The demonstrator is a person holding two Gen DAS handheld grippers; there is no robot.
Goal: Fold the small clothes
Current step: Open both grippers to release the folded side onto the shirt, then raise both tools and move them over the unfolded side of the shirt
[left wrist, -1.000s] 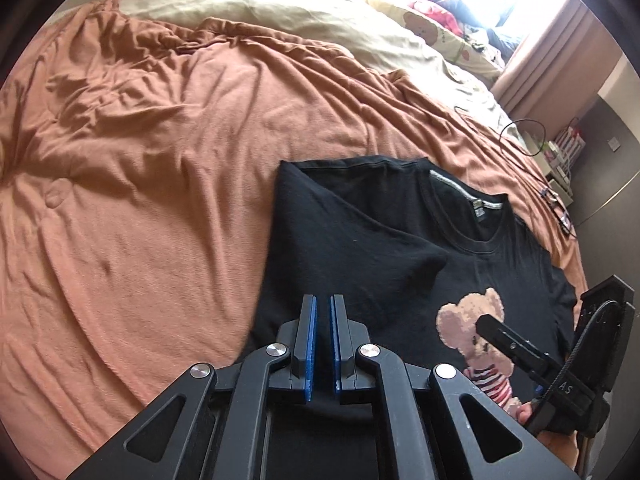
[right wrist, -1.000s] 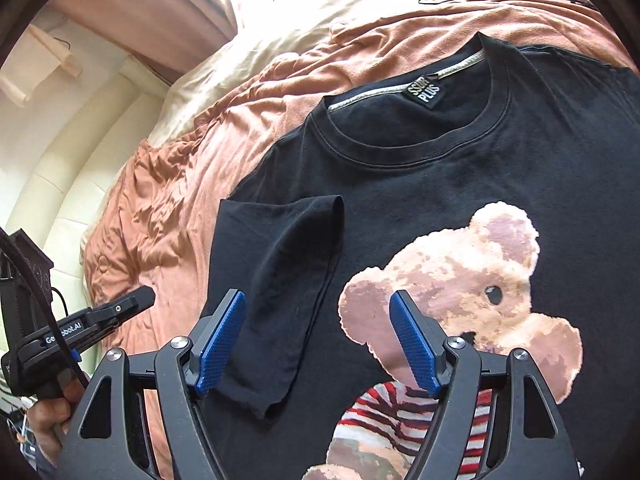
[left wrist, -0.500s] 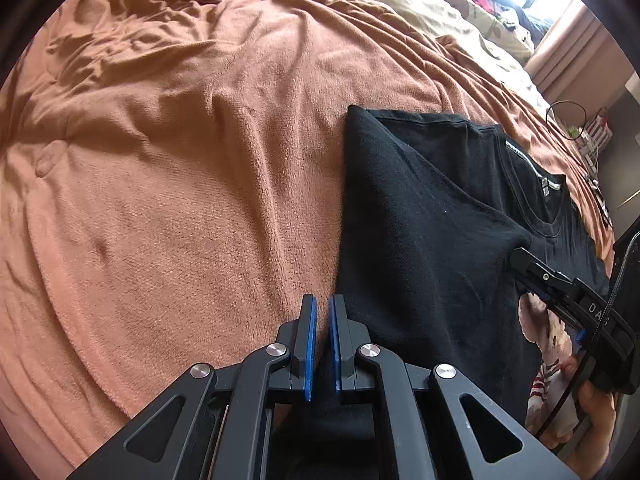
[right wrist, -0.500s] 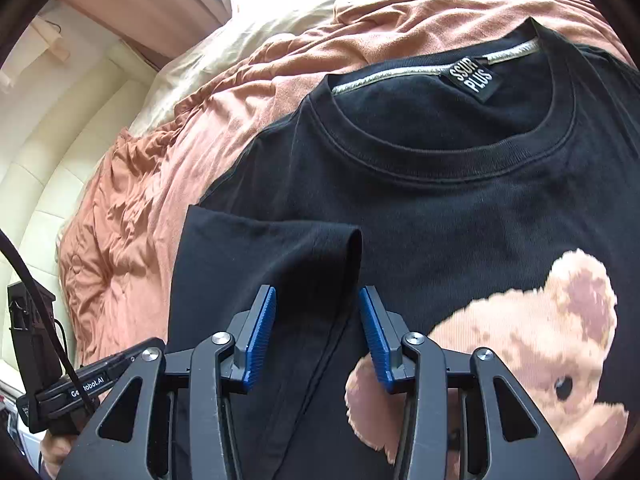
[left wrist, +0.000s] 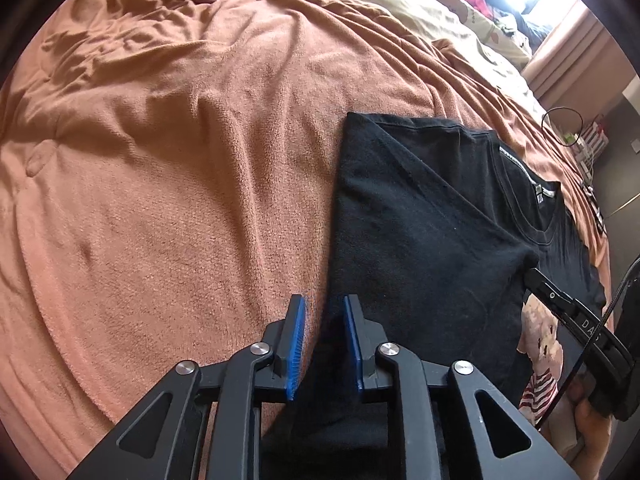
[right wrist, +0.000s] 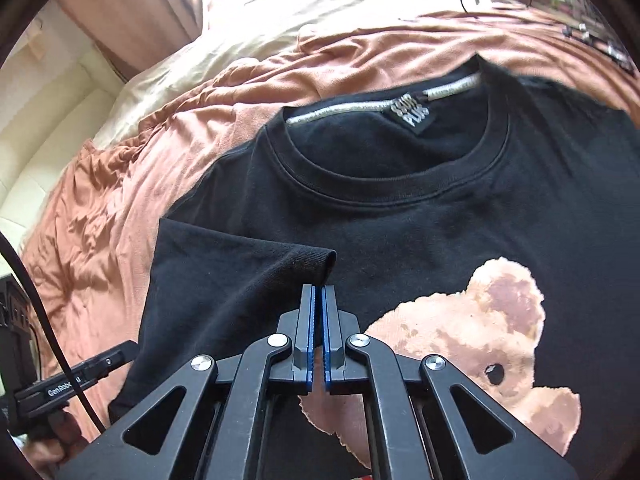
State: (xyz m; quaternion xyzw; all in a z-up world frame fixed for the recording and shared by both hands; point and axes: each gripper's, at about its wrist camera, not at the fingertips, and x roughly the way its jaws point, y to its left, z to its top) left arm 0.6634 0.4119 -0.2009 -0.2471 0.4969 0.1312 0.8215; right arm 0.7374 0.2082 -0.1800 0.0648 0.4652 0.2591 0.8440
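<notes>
- Black cotton T-shirt (left wrist: 420,240) lies face up on a rust-orange fleece blanket (left wrist: 180,180) spread over a bed, its left side and sleeve folded inward over the front.
- Left wrist view: the left gripper (left wrist: 322,344) sits low at the shirt's folded left edge, blue pads parted a little, with a strip of black cloth running between them; whether the pads press it I cannot tell.
- Only this view shows the long straight fold line against the blanket, and the right-hand tool coming in from the right over the bear print (left wrist: 540,344).
- Right wrist view: the right gripper (right wrist: 319,320) has its jaws drawn almost together just below the folded sleeve cuff (right wrist: 316,262); cloth lies right at the tips, but a pinch cannot be confirmed.
- Only this view shows the ribbed collar (right wrist: 400,196), the neck label (right wrist: 412,114) and the bear's face clearly.
- It also shows the cream sheet (right wrist: 224,60) beyond the blanket.
</notes>
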